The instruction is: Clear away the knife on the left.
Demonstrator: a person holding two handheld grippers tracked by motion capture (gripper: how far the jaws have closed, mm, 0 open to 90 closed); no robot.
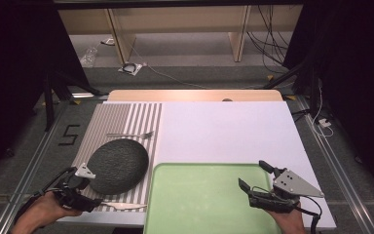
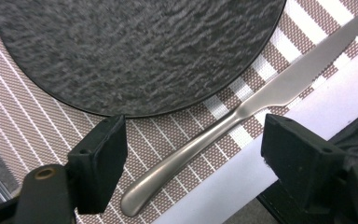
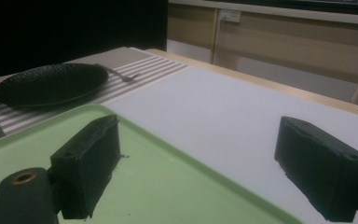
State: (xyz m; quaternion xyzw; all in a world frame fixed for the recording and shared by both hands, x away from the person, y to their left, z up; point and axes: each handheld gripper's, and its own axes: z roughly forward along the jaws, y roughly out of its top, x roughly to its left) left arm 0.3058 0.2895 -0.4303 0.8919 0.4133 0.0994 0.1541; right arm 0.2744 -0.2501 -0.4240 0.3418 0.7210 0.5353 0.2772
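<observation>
The white sheet [image 1: 224, 129] on the counter lies bare across its middle and right, and the green tray [image 1: 199, 200] is flat and bare. At left, the dark plate [image 1: 118, 165] crowds the striped mat [image 1: 121, 122], with the fork [image 1: 131, 134] beyond it and the knife [image 2: 242, 112] just beside its near rim.

plate [image 1: 118, 165] on placemat [image 1: 126, 117]; tray [image 1: 199, 204] right

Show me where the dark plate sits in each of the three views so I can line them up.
High view: the dark plate lies lower left, on the striped placemat, left of the green tray.
Left gripper view: it spans the top, above the knife.
Right gripper view: left, mid-height, beyond the tray.
Shared landmark: the striped placemat under it.
</observation>
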